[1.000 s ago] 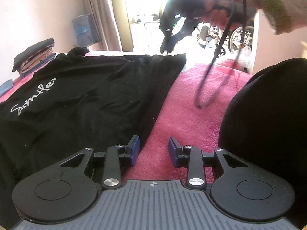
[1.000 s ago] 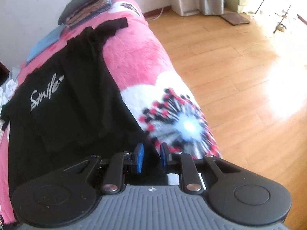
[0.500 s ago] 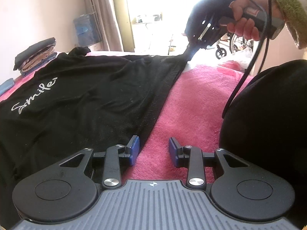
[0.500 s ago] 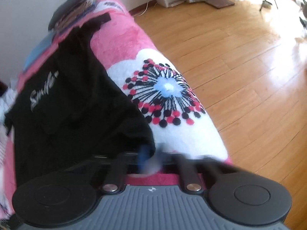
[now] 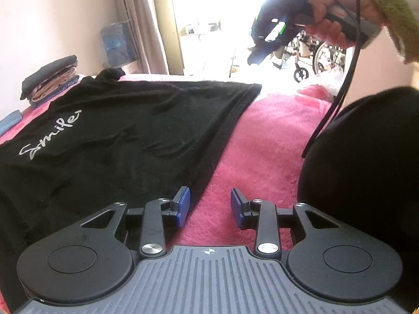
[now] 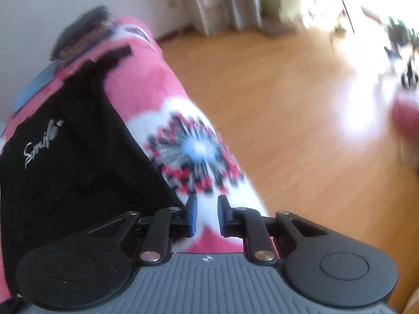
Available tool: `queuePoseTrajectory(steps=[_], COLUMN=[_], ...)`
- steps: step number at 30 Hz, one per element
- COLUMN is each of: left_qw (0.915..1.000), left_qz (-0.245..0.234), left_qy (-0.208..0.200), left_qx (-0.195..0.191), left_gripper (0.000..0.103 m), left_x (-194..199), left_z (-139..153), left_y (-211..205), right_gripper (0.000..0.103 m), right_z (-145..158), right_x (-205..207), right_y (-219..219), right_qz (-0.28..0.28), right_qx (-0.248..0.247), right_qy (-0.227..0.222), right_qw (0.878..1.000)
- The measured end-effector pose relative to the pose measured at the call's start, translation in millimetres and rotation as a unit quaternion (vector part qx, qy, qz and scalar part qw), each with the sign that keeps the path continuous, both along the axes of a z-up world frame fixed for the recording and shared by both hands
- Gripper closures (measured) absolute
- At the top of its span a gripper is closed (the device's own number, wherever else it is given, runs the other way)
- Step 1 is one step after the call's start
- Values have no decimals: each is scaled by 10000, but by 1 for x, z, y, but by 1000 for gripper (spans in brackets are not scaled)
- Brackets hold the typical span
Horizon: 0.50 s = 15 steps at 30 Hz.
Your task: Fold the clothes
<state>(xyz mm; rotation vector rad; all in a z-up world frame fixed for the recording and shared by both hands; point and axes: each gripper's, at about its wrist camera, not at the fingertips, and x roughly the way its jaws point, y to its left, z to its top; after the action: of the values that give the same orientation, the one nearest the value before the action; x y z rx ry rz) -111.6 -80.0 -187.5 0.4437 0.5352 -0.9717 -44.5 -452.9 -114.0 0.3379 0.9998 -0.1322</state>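
With both tongs gaping and gripping nothing, the left gripper is hovering beside the hem of the black shirt lying flat on the pink blanket, while the right gripper, apparently swinging (blurred view), is risking snagging and rumpling the hem.

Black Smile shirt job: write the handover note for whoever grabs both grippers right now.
Left gripper: jaws open, empty, low over the pink blanket at the near hem edge of the black shirt.
Right gripper: jaws open, empty, raised above the bed's far edge; the view is motion-blurred. The right hand holds it up in the air.
Shirt lies spread flat, print side up, with no fold made yet.
A stack of folded clothes sits at the far end of the bed.
Left to do: grip the shirt and make every fold.
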Motion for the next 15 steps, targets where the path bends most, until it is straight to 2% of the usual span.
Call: queuePoseTrajectory(steps=[5, 9, 13, 15], left_qw=[9999, 9999, 9999, 9998], left_qz=[-29, -15, -36, -38], left_qy=[-35, 100, 139, 197], left_qx=[107, 109, 39, -16], left_gripper=[68, 68, 68, 68], left_x=[4, 6, 5, 6], left_z=[-8, -8, -9, -10], left_y=[-8, -6, -2, 0], right_gripper=[85, 88, 88, 88], right_z=[4, -31, -23, -10], right_x=[49, 115, 157, 159], right_y=[48, 78, 54, 51], right_qz=[1275, 1607, 674, 645], right_qx=[-66, -552, -767, -781], right_qy=[-58, 188, -287, -355], right_qw=[9918, 9853, 9944, 9942])
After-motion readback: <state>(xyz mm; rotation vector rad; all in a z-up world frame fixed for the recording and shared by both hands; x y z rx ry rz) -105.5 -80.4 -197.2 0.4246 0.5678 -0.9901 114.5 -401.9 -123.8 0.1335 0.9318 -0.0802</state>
